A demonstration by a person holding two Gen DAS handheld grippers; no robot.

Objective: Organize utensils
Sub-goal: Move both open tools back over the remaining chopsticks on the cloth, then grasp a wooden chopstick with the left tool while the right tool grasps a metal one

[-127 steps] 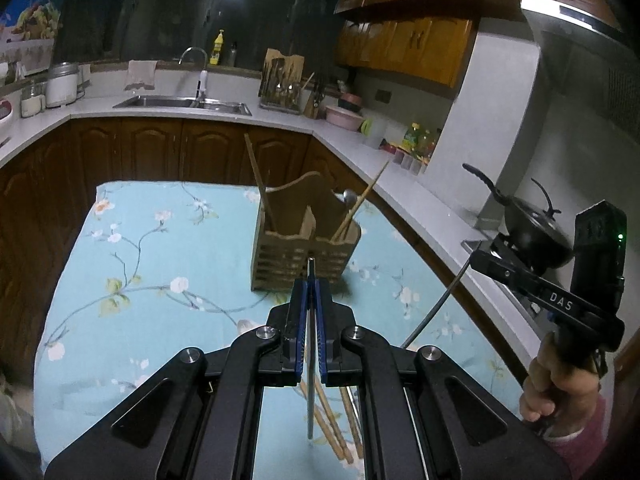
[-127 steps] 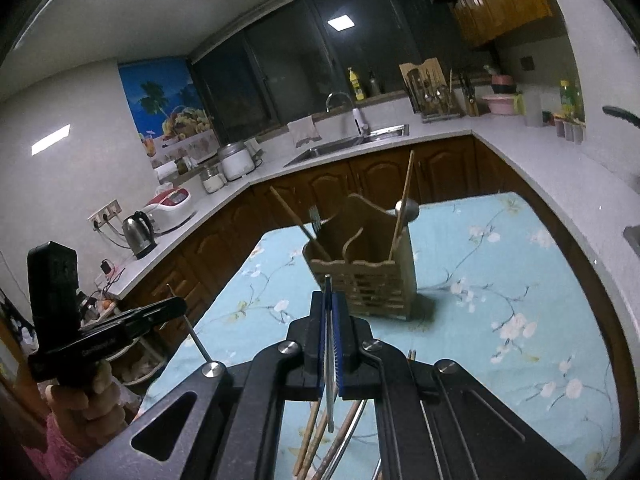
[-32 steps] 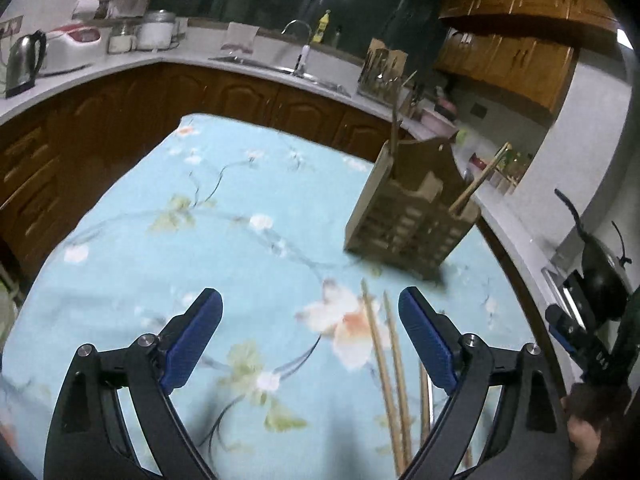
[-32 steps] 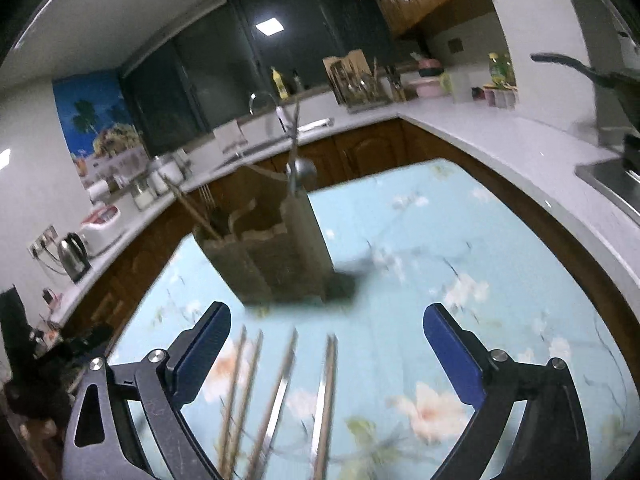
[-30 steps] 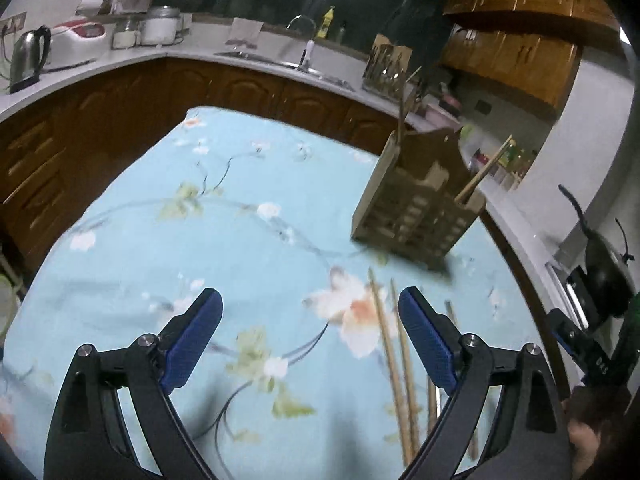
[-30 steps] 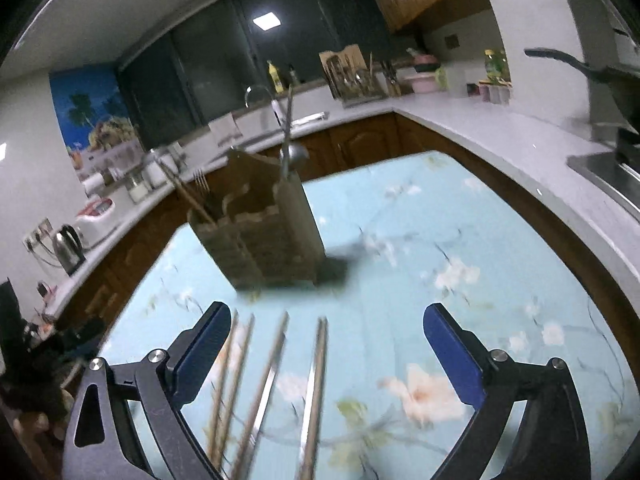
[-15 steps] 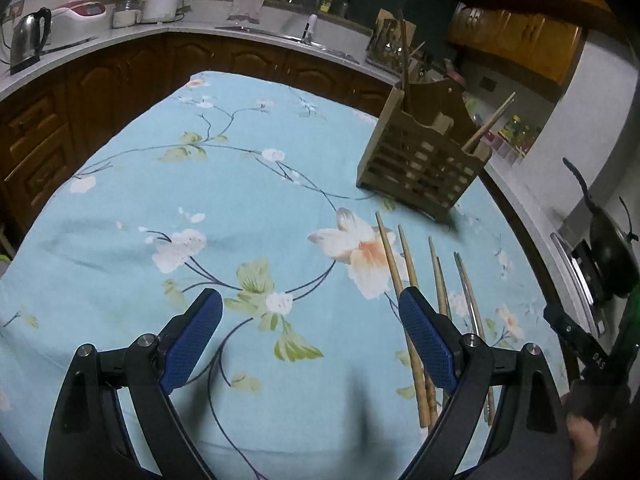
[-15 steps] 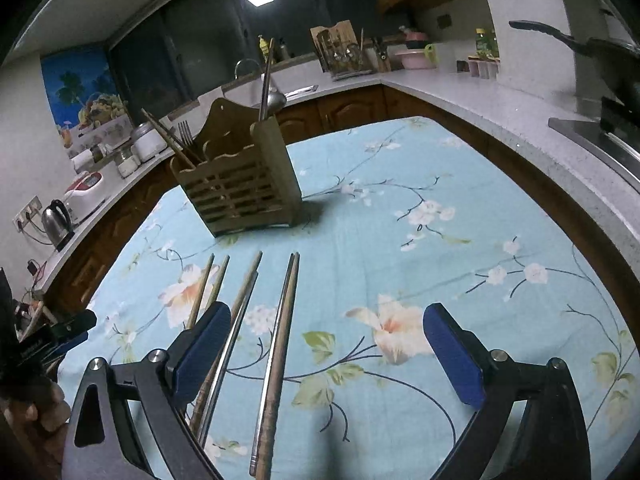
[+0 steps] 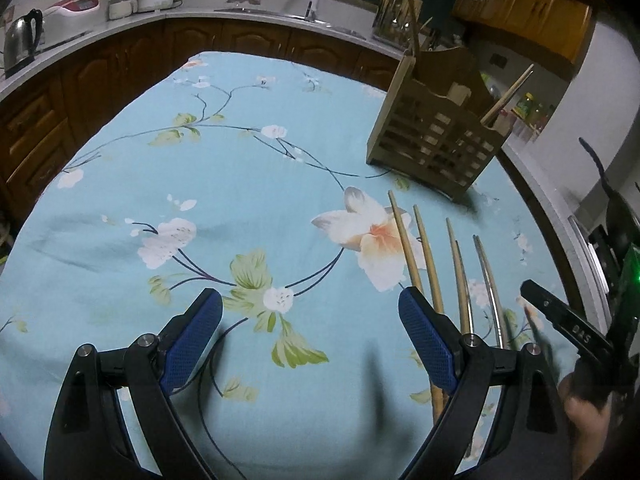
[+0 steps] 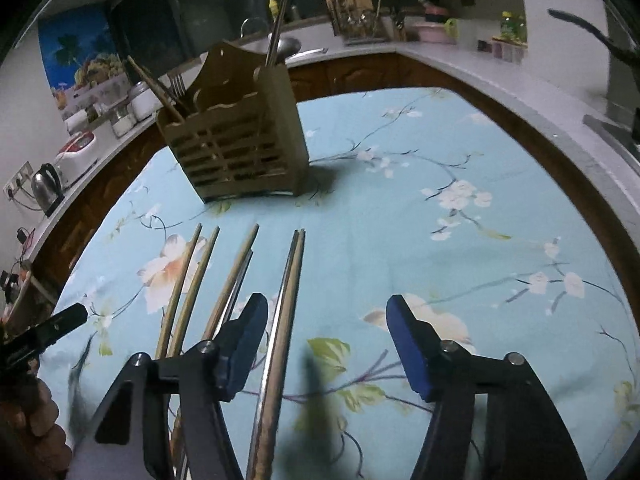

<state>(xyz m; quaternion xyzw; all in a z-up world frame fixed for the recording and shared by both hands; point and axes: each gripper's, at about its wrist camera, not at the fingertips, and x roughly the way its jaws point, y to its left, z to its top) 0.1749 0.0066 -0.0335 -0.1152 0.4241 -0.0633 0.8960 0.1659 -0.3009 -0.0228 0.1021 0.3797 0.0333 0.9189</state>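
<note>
- Dim kitchen, dark wood cabinets, pale counter with sink and kettle behind; desk under a light-blue floral cloth fills both views.
- Wooden utensil holder stands upright upper-left-centre in right view, upper right in left view; it already holds chopsticks, a fork and a ladle-like handle.
- Loose chopsticks lie flat on the cloth just in front of the holder, roughly parallel, tips toward it; a closely paired set sits rightmost in right view.
- Left gripper: fingers released and wide, nothing between them; right finger pad just beside the leftmost wooden stick in lower right of its frame.
- Right gripper: fingers closing, pads not yet pressing; the paired sticks run between them, close by the left finger.
- Handling guess: sticks are light, stiff, thin; the shiny ones look metal, so probably slippery and prone to roll or pivot.
- Best hold: across the shaft near mid-length or a bit toward the thick end, pinch both of the pair together so neither swings.
- Low on the cloth, so fingers may snag fabric.
</note>
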